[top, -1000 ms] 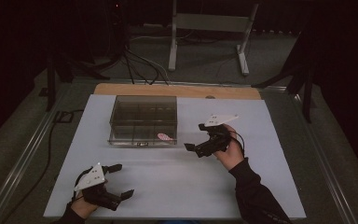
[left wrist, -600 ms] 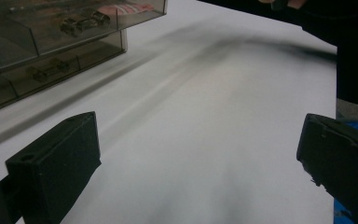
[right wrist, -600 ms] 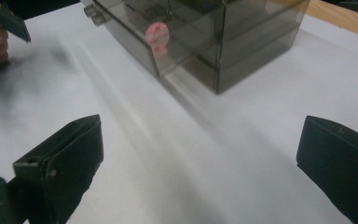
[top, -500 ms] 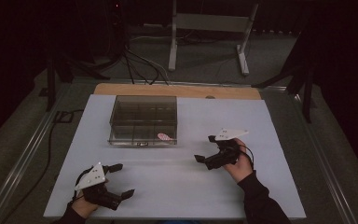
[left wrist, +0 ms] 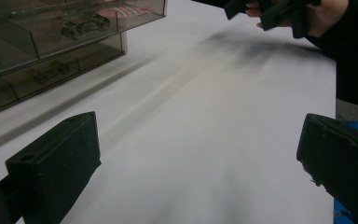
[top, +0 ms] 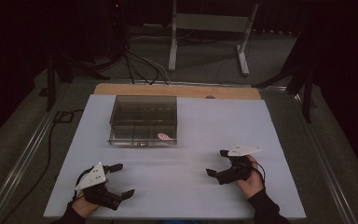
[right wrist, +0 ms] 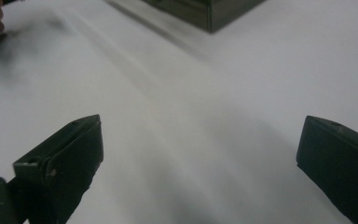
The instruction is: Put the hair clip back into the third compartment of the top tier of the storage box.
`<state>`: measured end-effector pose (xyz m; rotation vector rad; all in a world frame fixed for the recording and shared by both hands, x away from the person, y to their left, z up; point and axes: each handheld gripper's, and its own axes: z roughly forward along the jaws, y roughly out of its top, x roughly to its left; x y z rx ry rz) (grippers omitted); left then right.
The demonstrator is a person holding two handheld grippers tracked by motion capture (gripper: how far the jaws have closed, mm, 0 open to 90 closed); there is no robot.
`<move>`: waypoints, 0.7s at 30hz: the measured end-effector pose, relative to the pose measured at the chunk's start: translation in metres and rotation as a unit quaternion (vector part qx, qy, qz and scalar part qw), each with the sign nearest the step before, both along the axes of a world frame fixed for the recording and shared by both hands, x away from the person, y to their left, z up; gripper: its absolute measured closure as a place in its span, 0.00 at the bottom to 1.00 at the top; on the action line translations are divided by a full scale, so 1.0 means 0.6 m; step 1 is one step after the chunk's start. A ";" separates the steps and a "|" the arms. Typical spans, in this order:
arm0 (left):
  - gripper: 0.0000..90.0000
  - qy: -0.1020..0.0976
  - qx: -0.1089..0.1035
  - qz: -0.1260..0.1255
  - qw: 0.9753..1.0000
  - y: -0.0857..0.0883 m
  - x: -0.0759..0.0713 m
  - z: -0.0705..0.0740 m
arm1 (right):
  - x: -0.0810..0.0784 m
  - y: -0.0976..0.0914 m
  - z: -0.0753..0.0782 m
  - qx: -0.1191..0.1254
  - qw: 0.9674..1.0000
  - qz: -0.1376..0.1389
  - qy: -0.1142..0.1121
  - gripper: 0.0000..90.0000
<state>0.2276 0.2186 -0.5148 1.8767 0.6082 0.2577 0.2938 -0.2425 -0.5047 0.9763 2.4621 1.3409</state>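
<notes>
White surface (top: 191,140) stretches under us, with dark floor beyond. Our clear compartment box (top: 143,120) sits toward the far left, lid shut, a small pink item (top: 164,137) in its near right cell. Both the left hand-held gripper (top: 119,179) and right hand-held gripper (top: 216,163) rest wide apart and empty, well short of it. We judge this a pause; next we must reach for the box.

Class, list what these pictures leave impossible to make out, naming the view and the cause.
- Small pink item in the clear plastic compartment box: high view, too small to identify.
- Metal pieces inside the box: left gripper view, blurred by the tinted lid.
- Box: right gripper view, cut off by the top edge.
</notes>
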 end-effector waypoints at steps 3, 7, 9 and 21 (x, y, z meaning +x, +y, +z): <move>0.01 -0.002 0.003 -0.002 1.000 0.000 0.000 0.000 | -0.016 -0.015 -0.005 -0.005 1.000 -0.007 0.004 0.00; 0.01 -0.002 0.004 0.000 1.000 0.000 -0.001 0.000 | -0.033 -0.039 -0.003 0.001 1.000 -0.026 -0.009 0.00; 0.01 -0.003 0.004 -0.001 1.000 -0.001 -0.001 0.001 | -0.040 -0.050 -0.004 0.003 0.999 -0.033 -0.006 0.00; 0.01 -0.005 0.002 -0.001 1.000 -0.001 -0.001 0.002 | -0.075 -0.104 -0.007 0.008 0.998 -0.067 0.002 0.00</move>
